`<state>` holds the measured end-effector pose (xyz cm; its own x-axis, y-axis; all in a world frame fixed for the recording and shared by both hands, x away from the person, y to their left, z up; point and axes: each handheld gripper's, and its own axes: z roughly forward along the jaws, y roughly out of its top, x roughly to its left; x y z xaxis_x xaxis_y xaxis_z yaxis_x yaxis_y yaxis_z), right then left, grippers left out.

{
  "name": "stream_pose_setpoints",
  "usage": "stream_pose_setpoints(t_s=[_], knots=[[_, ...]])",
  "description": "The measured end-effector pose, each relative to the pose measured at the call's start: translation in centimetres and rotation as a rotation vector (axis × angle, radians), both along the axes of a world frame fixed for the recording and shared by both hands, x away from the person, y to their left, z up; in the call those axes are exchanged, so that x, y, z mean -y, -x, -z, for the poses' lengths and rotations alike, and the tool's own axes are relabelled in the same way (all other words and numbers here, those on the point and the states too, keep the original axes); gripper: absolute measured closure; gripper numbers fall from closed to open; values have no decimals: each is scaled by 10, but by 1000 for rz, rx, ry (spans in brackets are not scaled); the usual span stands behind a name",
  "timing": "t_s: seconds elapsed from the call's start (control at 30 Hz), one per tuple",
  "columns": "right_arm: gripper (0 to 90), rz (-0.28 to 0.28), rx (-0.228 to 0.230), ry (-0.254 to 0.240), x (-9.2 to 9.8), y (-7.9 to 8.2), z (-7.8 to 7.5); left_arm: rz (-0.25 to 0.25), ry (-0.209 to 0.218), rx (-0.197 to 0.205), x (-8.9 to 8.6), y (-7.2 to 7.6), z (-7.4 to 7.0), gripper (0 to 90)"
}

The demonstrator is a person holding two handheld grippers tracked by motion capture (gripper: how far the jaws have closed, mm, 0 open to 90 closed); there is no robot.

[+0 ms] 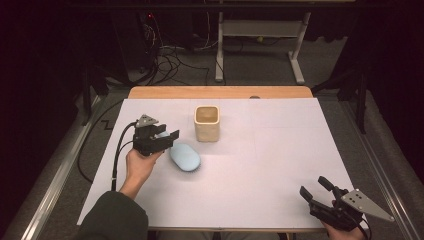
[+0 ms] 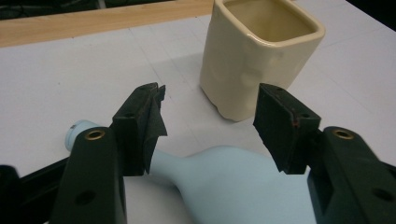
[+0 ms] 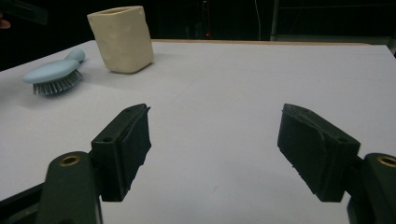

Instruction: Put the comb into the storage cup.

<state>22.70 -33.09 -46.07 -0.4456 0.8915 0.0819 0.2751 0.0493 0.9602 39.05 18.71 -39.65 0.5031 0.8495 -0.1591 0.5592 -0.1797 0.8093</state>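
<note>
A pale blue hairbrush lies bristles down on the white sheet, left of centre, with its handle pointing to the far left. Just behind it stands a cream square cup, upright and empty. My left gripper hovers over the brush handle, jaws apart. In the left gripper view the narrow neck of the brush runs below and between the open jaws of that gripper, with neither pad touching it; the cup is just beyond. My right gripper rests open at the near right corner, and its view shows nothing between the jaws.
The white sheet covers a wooden table whose far edge shows as a bare strip. Beyond it are floor cables and a white desk frame. The brush and cup sit far left in the right gripper view.
</note>
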Motion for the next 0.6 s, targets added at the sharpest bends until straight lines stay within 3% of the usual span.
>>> stream_pose_setpoints(t_s=[0.2, 0.3, 0.6], knots=[[258, -2, -5, 1, -1, 0, 0, 27, -48, -84, 4, -13, -6, 509], [259, -2, -4, 3, 0, 0, 0, 44, -100, -104, 10, -21, -8, 519], [259, -3, -4, 1, 0, 0, 0, 49, -134, -184, 11, -35, -1, 526]])
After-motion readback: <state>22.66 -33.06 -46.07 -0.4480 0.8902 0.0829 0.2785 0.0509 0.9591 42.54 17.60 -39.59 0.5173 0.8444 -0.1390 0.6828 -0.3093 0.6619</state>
